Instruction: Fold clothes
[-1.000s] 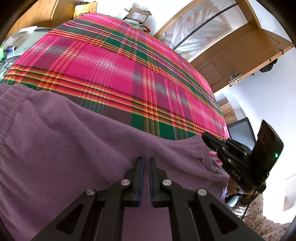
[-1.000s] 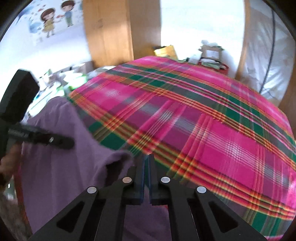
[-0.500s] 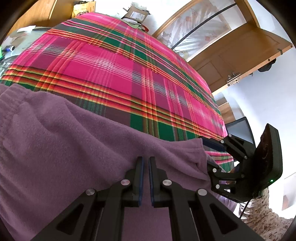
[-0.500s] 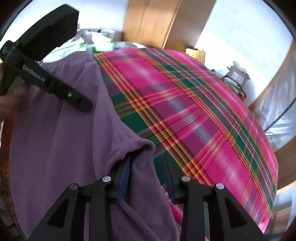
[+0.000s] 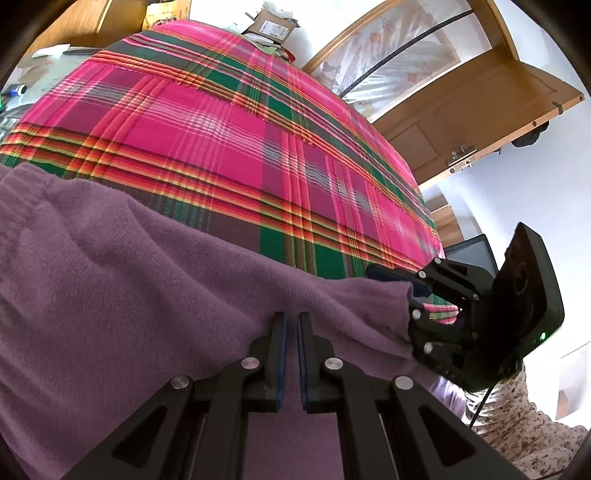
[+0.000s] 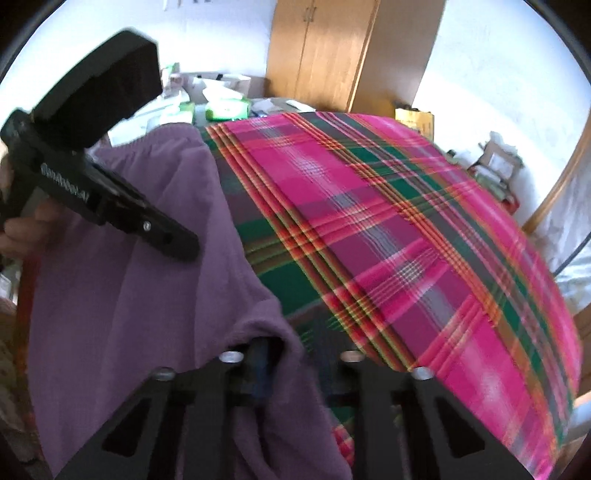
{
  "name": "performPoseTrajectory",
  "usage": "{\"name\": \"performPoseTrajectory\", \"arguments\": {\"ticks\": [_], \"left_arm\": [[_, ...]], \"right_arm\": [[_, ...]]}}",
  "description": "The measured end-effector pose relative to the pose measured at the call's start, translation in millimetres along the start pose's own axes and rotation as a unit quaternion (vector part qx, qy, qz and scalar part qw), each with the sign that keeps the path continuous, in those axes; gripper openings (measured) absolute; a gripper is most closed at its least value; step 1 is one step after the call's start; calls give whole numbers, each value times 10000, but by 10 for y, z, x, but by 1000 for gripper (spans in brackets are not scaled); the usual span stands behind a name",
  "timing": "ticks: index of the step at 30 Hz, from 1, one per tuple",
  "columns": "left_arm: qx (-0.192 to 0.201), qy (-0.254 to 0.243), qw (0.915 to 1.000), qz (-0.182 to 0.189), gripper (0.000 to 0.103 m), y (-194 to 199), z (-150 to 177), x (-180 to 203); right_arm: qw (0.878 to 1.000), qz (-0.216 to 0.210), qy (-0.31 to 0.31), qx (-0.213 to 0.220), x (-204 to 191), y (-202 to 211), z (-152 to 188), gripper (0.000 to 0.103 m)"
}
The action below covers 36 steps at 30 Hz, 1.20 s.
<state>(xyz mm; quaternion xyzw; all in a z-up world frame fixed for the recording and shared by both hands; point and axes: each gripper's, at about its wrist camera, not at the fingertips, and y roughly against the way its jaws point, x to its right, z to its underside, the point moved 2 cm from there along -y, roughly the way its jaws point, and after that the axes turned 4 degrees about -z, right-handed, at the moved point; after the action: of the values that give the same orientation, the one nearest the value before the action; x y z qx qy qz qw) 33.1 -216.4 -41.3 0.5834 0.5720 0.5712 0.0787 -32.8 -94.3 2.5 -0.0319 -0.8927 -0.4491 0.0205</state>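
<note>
A purple fleece garment (image 5: pixel 110 295) lies along the near edge of a bed with a pink, green and red plaid cover (image 5: pixel 240 140). My left gripper (image 5: pixel 290 321) is shut, its tips resting over the garment's upper edge; whether cloth is pinched is hidden. My right gripper (image 6: pixel 295 350) is open, its jaws set wide around the garment's corner (image 6: pixel 273 325), which drapes over the left finger. The right gripper also shows in the left wrist view (image 5: pixel 436 295), at the garment's right end. The left gripper shows in the right wrist view (image 6: pixel 110 199), above the cloth.
A wooden wardrobe (image 6: pixel 317 55) and a cluttered table (image 6: pixel 221 103) stand beyond the bed. A wooden door (image 5: pixel 480 110) and cardboard boxes (image 5: pixel 273 22) lie at the far side. A dark monitor (image 5: pixel 469 251) stands right of the bed.
My right gripper went from shut to open and swung around the garment's right corner, which now lies between its jaws. My left gripper stayed shut in place.
</note>
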Motion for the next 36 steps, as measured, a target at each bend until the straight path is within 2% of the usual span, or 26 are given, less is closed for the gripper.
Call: {"name": "performPoseTrajectory", "arguments": {"ticks": [6,10,12,14,21,26,29,32,36], "left_arm": [[-7,37,9999,144,5,1,-2,-46],[2,169,9996,245,3,4,5,-106],[-1,189,9995,260,3,5,6,-110],[3,166,9996,239,3,2,7,-99],[3,195,9995,244,2,-2,9,-105],[15,199,9996,216,2,-5,17,-95],[25,231,9995,225,2,-10,17,-98],[27,243,9995,210,2,-20,12,-89],[20,233,9996,172,2,-22,2,-75]], "right_arm": [[9945,-699,-771,71,273,1,49,11],[9803,-1370,-1419,-48,576,-96,97,11],[9735,-1590,-1643,-66,690,-128,109,12],[9717,-1674,-1666,-68,742,-125,116,14],[9741,-1642,-1557,-9,766,-117,112,16],[9852,-1204,-1220,1,718,-54,58,17],[9949,-816,-596,51,572,22,-46,15],[9989,-421,2,-188,470,-76,-51,18],[9990,-381,59,-217,503,-56,-33,24]]}}
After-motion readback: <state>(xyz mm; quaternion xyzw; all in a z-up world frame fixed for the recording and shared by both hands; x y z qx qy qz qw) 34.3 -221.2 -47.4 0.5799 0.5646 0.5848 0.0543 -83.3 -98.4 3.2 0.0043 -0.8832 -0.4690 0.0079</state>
